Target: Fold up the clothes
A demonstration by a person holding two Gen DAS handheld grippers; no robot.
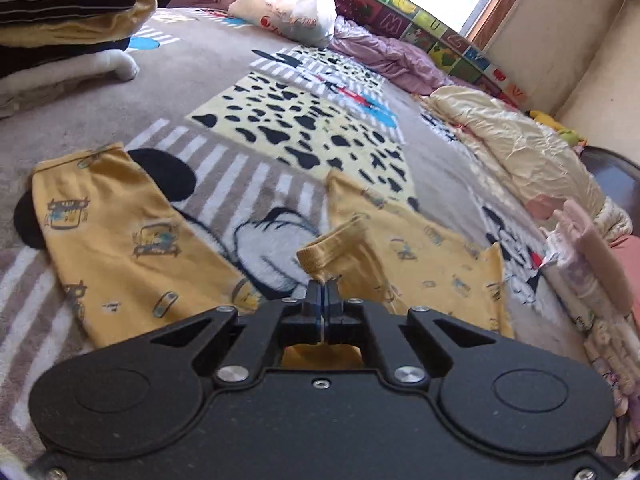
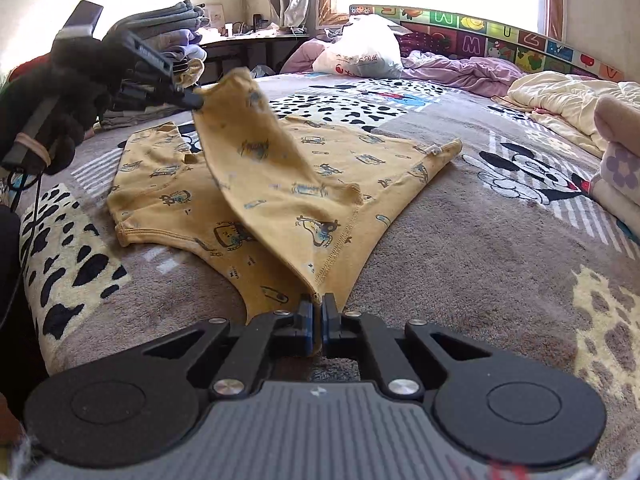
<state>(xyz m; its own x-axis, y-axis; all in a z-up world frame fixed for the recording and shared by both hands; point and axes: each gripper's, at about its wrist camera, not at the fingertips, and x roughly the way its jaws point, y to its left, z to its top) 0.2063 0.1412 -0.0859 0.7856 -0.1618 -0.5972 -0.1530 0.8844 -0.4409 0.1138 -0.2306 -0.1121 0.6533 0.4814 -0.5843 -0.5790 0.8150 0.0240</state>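
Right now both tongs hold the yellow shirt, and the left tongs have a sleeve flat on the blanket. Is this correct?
Not quite: the left tongs hold the sleeve of the yellow shirt lifted above the blanket, as the right wrist view shows. The right tongs do hold the shirt.

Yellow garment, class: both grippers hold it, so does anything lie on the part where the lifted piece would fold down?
Nothing visible does. The left gripper and right gripper are both shut on the yellow garment; the part still flat on the blanket carries nothing on top.
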